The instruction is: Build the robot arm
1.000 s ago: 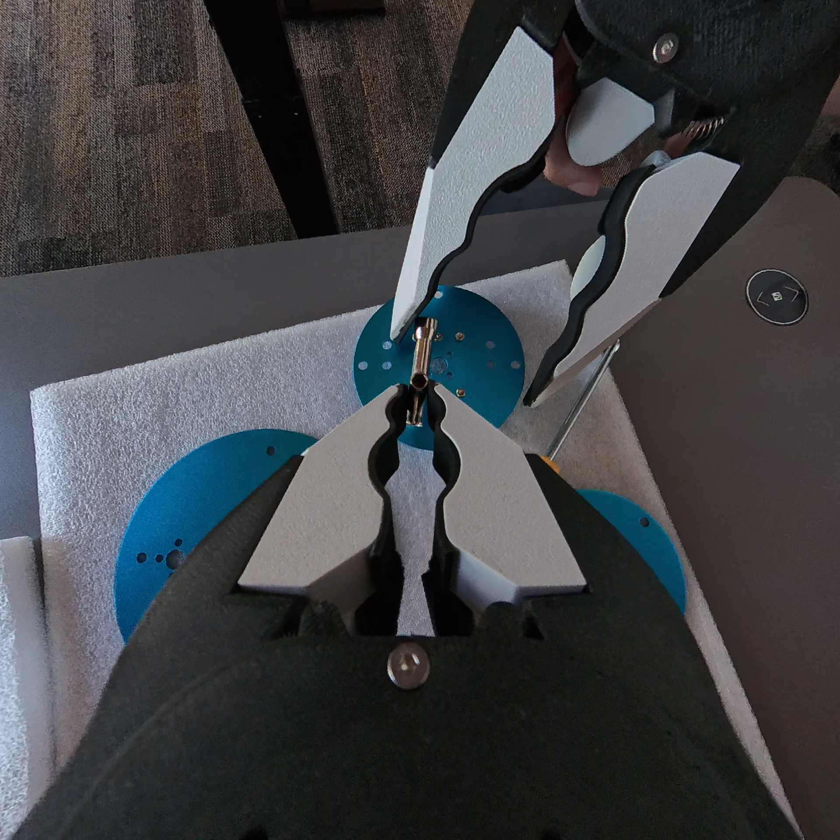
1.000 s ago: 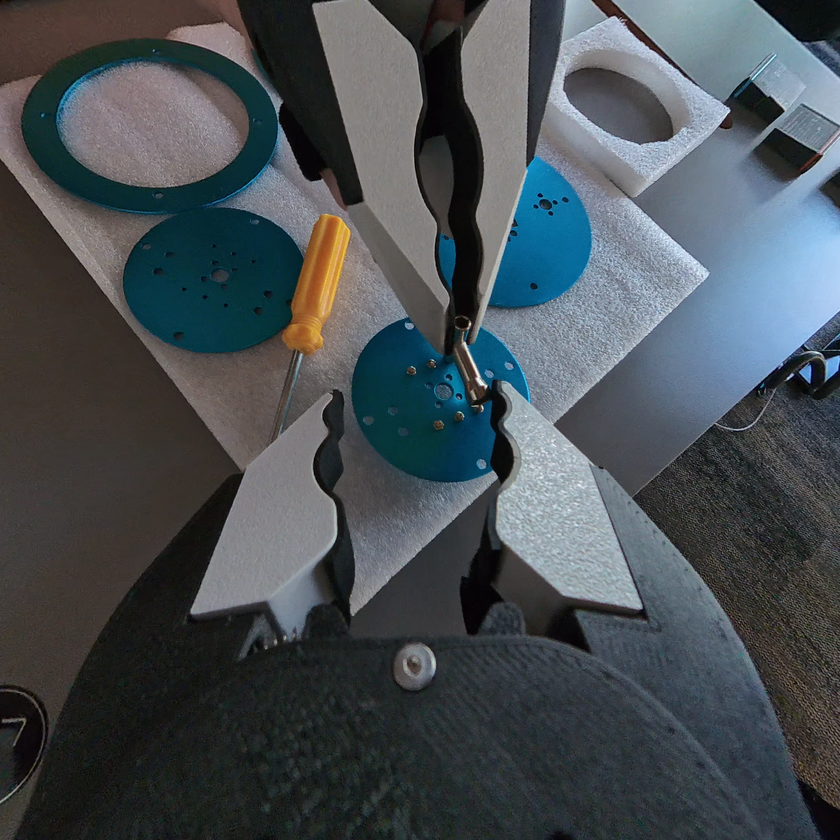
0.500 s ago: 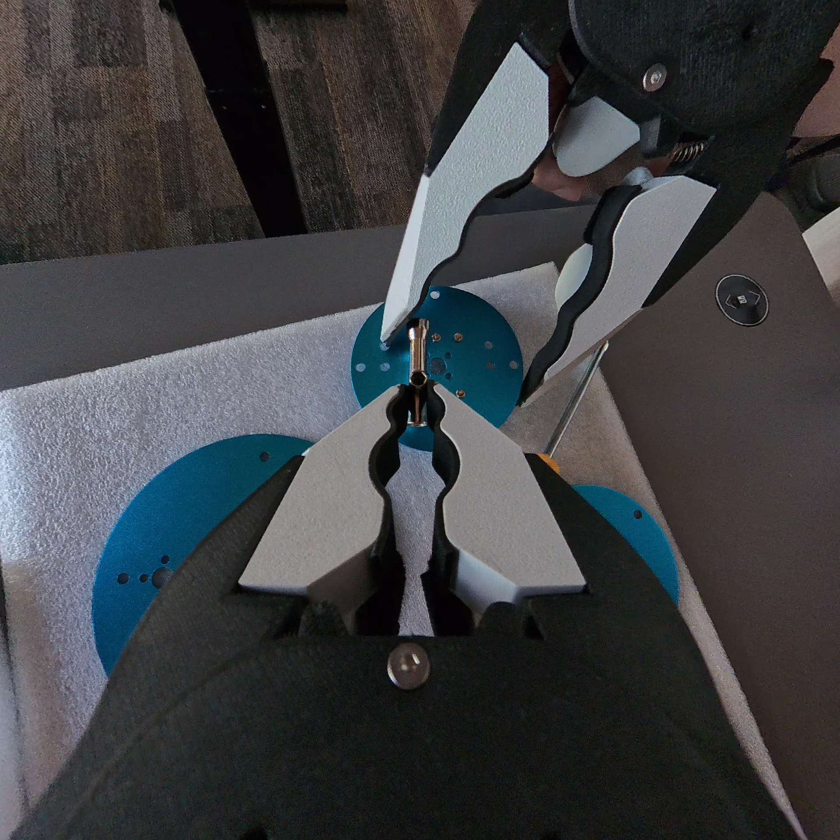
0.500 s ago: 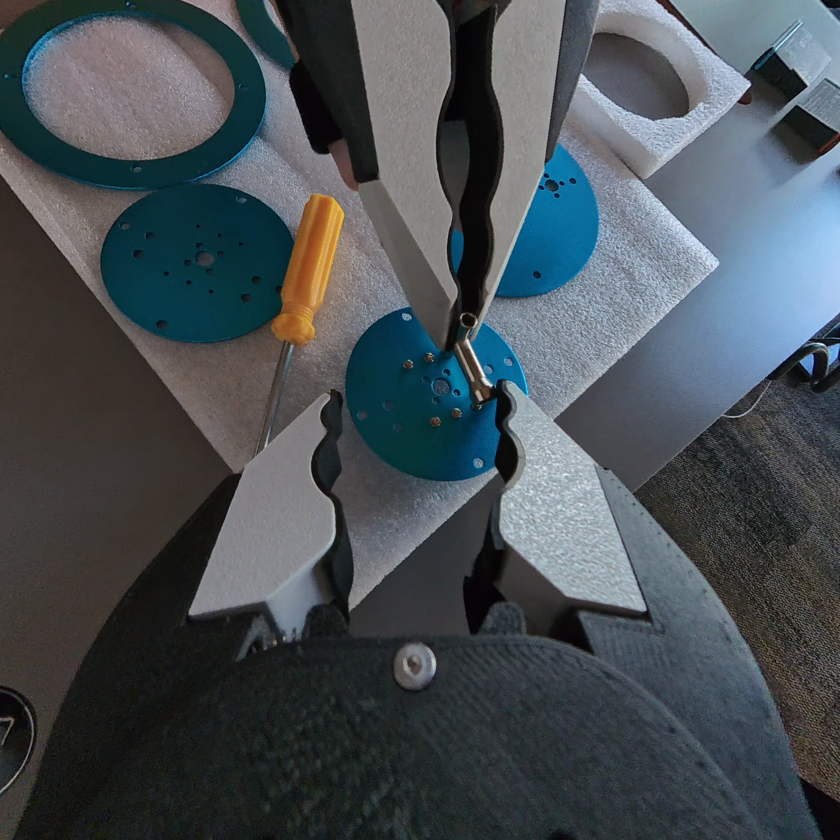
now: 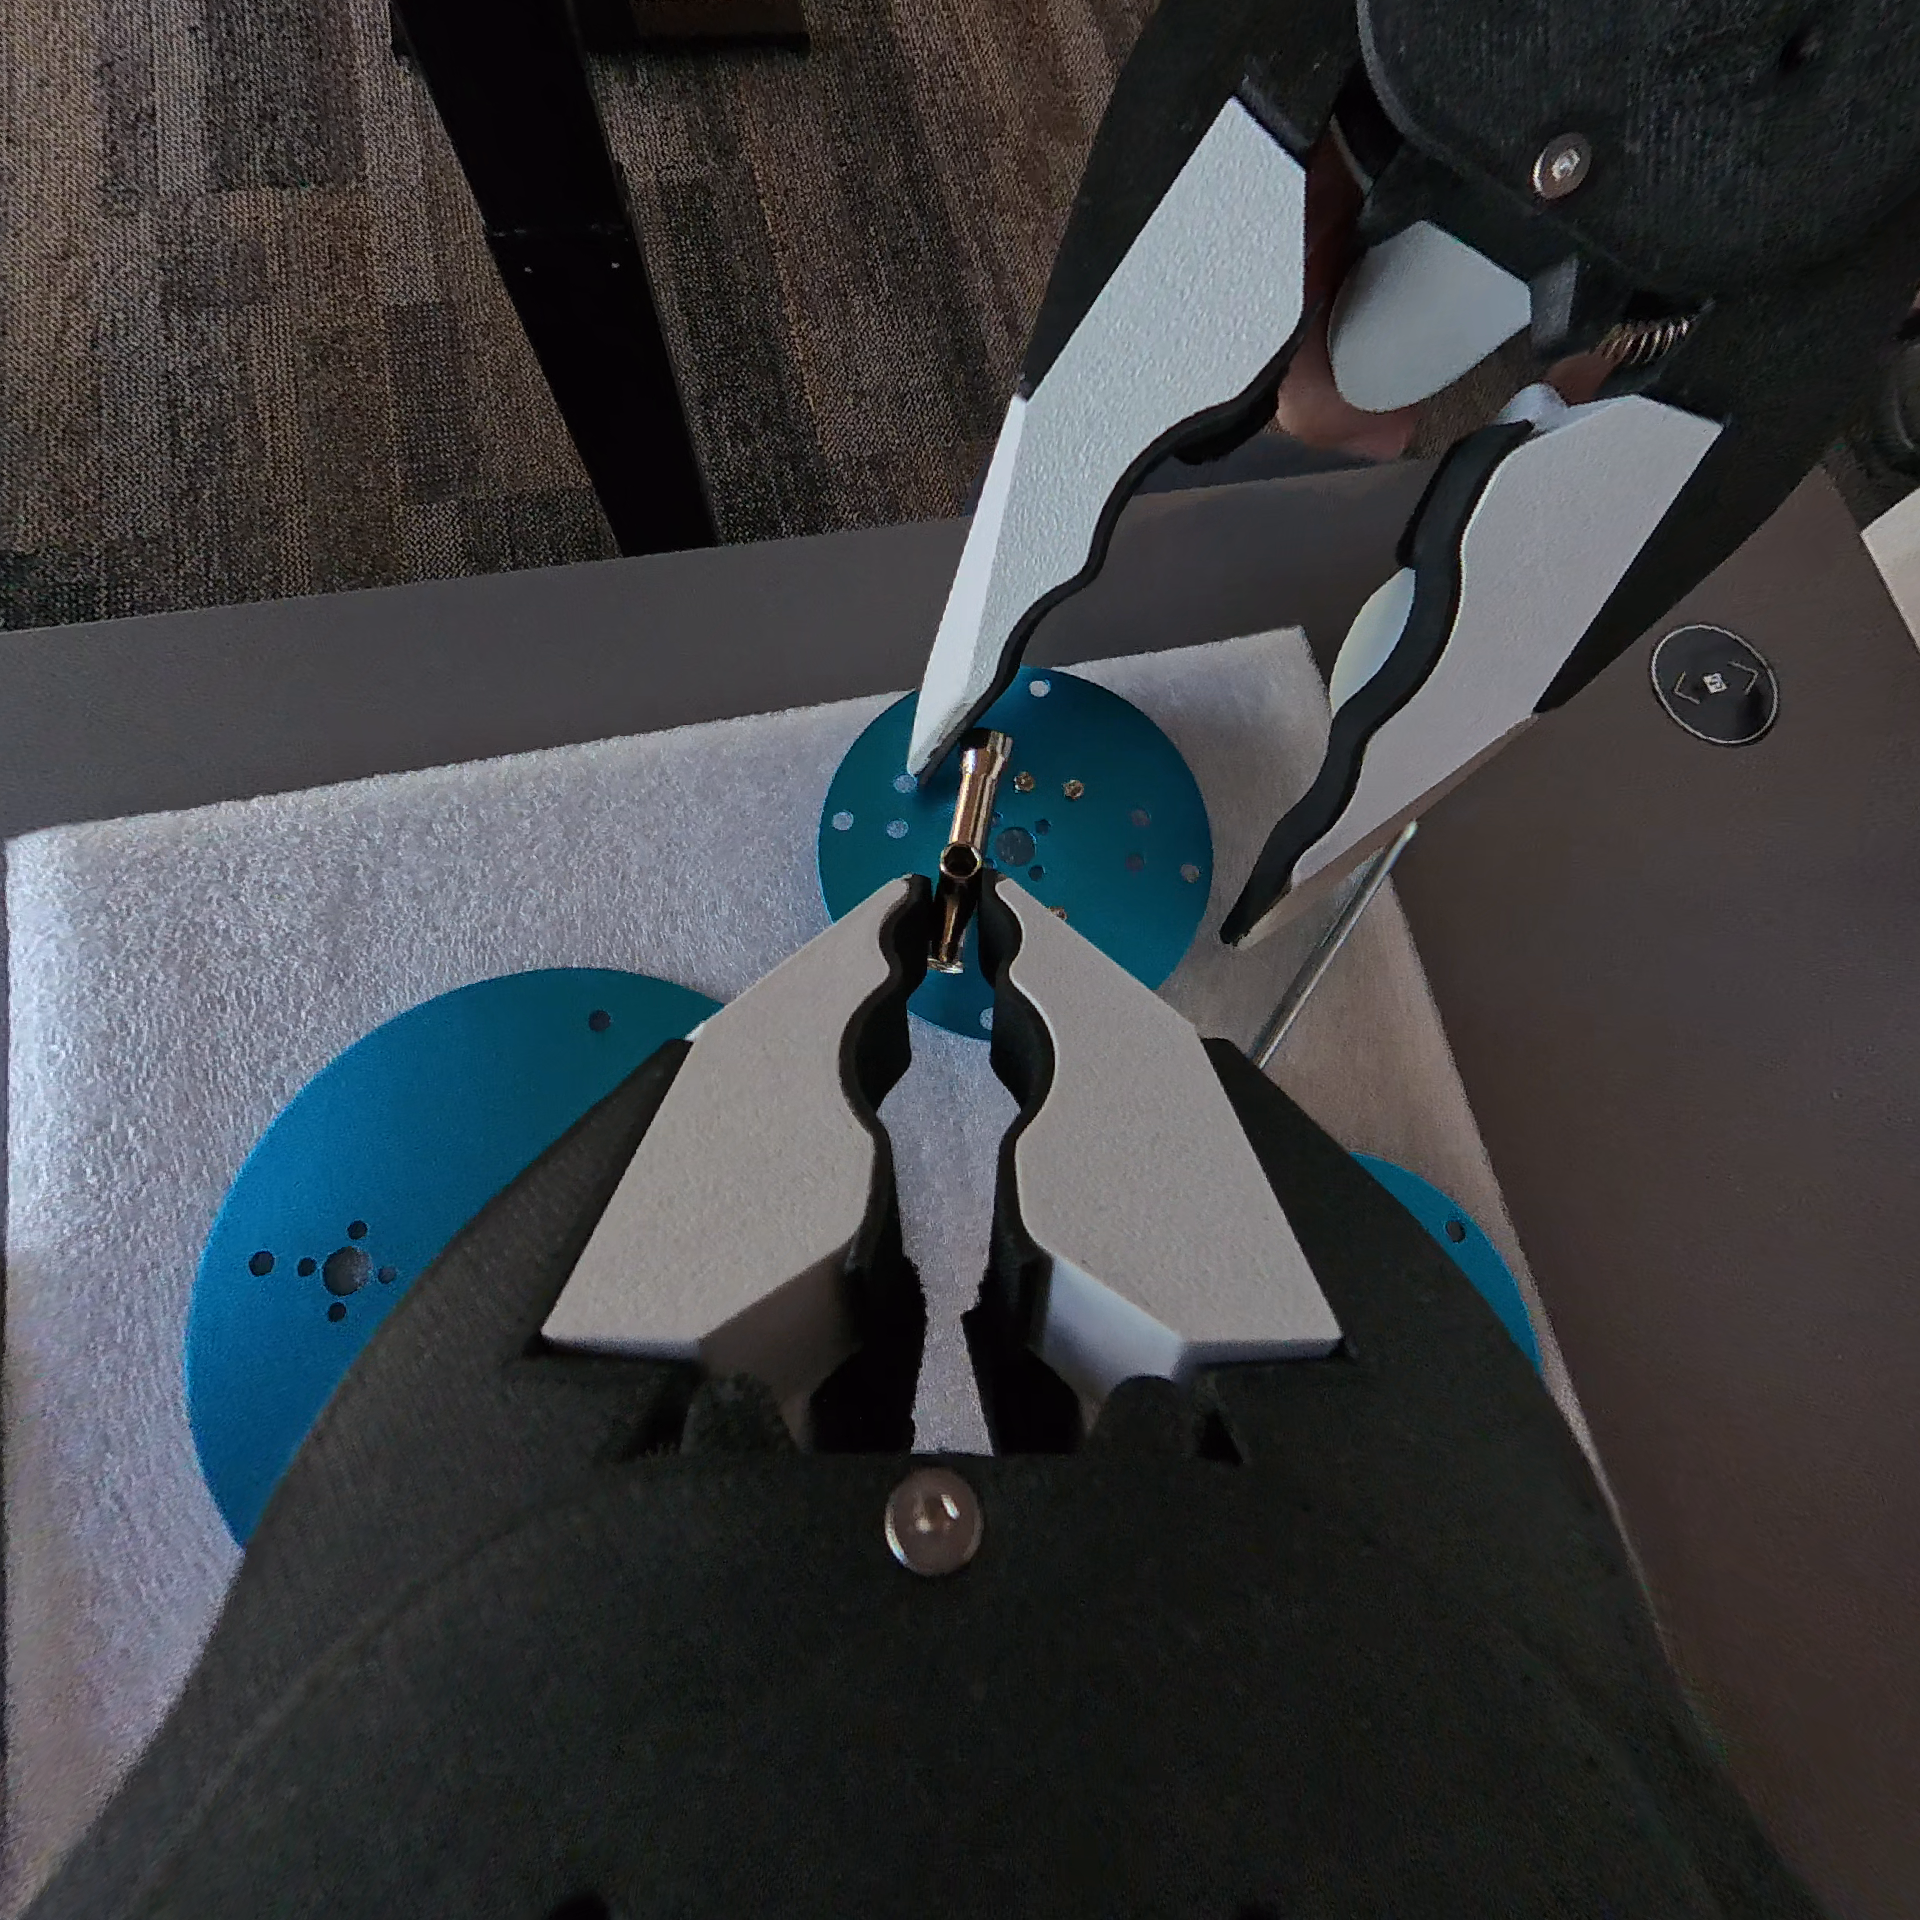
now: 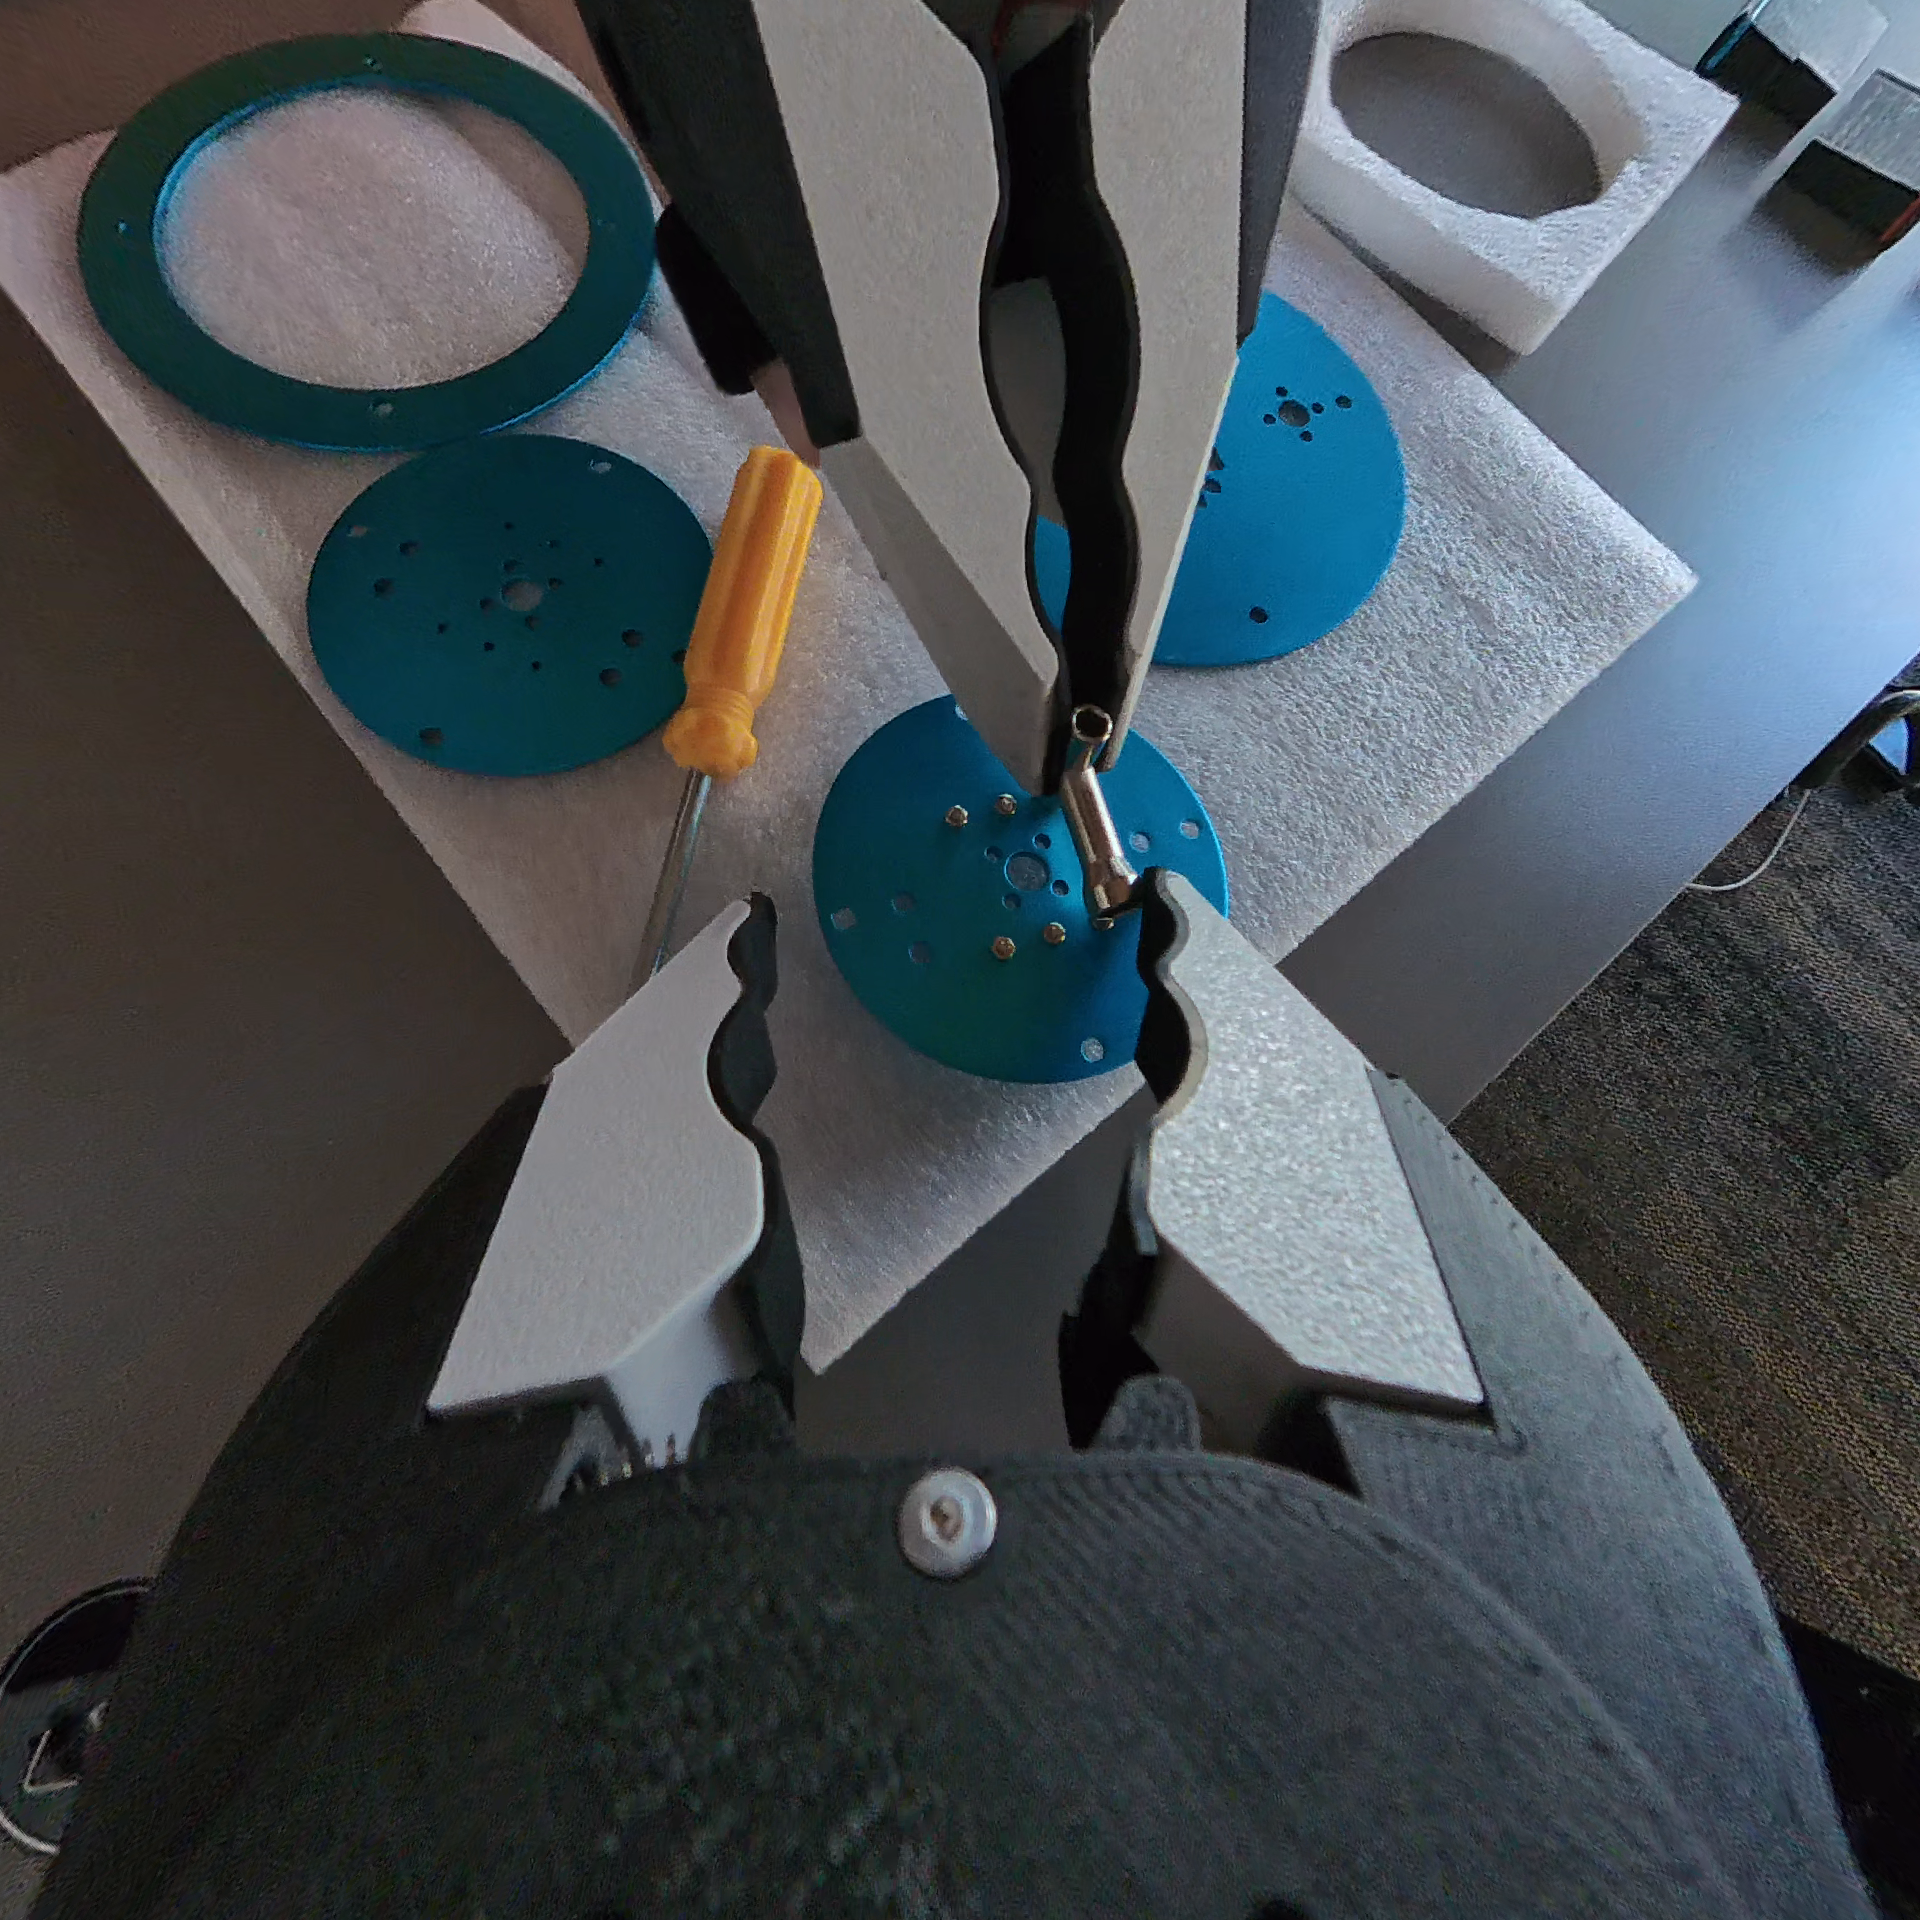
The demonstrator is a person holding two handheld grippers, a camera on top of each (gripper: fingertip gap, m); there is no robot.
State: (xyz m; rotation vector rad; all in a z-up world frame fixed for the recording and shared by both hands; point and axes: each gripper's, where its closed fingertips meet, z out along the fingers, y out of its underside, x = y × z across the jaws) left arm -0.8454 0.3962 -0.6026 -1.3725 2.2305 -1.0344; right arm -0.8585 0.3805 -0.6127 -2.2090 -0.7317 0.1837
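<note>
My left gripper (image 5: 954,894) is shut on a small L-shaped metal socket wrench (image 5: 971,805), whose free end reaches down to a blue perforated disc (image 5: 1101,862) with several brass nuts. My right gripper (image 6: 956,899) is open and empty just above this disc (image 6: 935,997). One of its fingertips (image 6: 1169,904) sits right beside the wrench's lower end (image 6: 1091,831). The left gripper (image 6: 1081,764) comes down from above in the right wrist view. The right gripper (image 5: 1075,847) straddles the disc in the left wrist view.
A white foam sheet (image 6: 1403,707) on a grey table carries a yellow-handled screwdriver (image 6: 743,613), a blue ring (image 6: 364,239) and two more blue discs (image 6: 509,603) (image 6: 1299,499). A foam block with a round hole (image 6: 1475,156) lies behind. The table edge and the carpet are close by on the right. Both grippers' tips are close together, under 4 cm apart.
The left gripper has shifted slightly with the wrench, and the wrench's lower arm leans a little more to one side. The right gripper stays open beside it.
</note>
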